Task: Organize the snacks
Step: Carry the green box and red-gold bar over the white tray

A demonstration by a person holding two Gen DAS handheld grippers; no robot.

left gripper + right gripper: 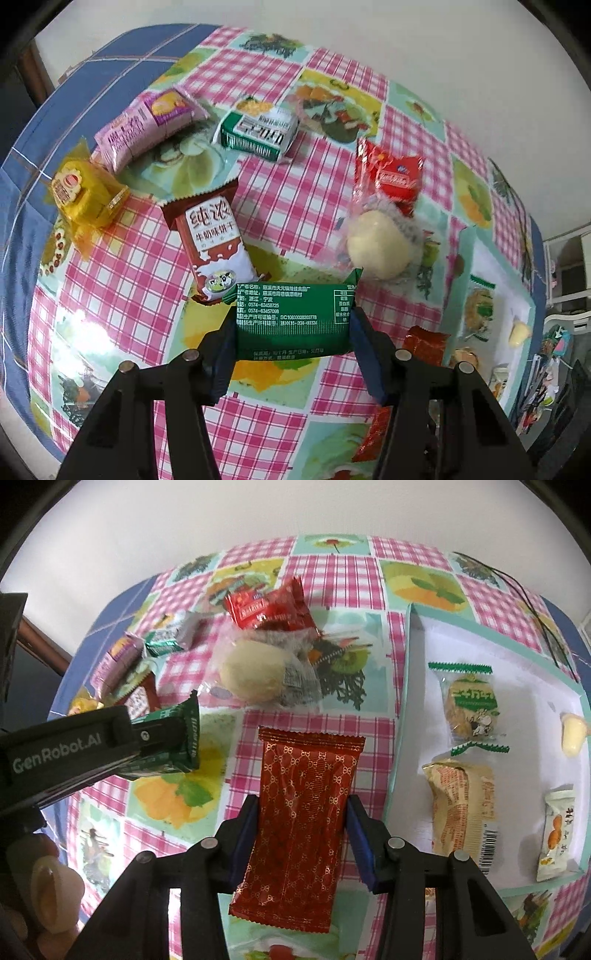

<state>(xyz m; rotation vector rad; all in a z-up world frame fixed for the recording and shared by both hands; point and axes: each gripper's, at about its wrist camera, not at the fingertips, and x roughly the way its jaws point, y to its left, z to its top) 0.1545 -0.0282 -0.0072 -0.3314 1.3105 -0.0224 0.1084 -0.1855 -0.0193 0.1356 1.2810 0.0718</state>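
Both pairs of fingers are gripping a snack. Those of the left gripper point(293, 325) are pressing their blue pads against the two short ends of a green packet point(293, 321), printed back facing the camera, and are holding it clear above the bench point(122, 273), which is wearing a pink-check cloth with fruit pictures. Those of the right gripper point(303, 834) are clamping the long sides of a red packet point(299, 812) with a gold pattern, which is hanging lengthwise between them over the cloth, just left of a white tray point(410, 701).

Lying loose on the bench beyond the green packet are a brown milk-biscuit packet point(214, 240), a yellow wrapped cake point(83, 192), a pink packet point(147, 125), a green-and-white packet point(255, 134), a red wrapped sweet point(391, 177) and a pale round bun in clear wrap point(380, 243).

Sitting in the tray are a clear packet with green edges point(471, 705), a tan packet point(461, 801), a small yellow piece point(572, 734) and a white packet with orange print point(557, 830).
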